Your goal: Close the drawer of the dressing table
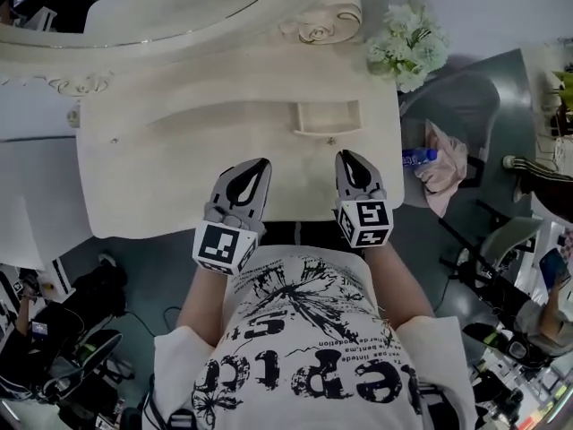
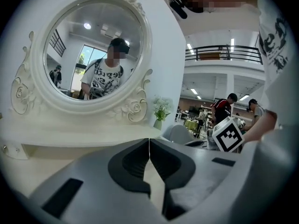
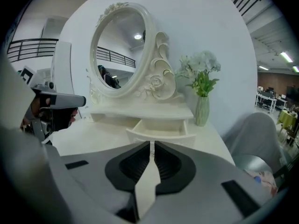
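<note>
The cream dressing table (image 1: 161, 182) carries a small drawer (image 1: 327, 117) that stands pulled out of the low shelf unit under the oval mirror (image 1: 152, 7). In the right gripper view the open drawer (image 3: 161, 127) lies straight ahead, just beyond my right gripper (image 3: 151, 146), whose jaws are together and hold nothing. From above, my right gripper (image 1: 347, 155) hovers over the tabletop just in front of the drawer's front panel. My left gripper (image 1: 262, 163) hangs to its left over bare tabletop, shut and empty. The left gripper (image 2: 149, 141) faces the mirror (image 2: 91, 55).
A vase of white flowers (image 1: 407, 47) stands at the table's back right corner, next to the drawer. A grey chair with a cloth and a bottle (image 1: 439, 164) sits off the table's right edge. People stand in the background of the left gripper view.
</note>
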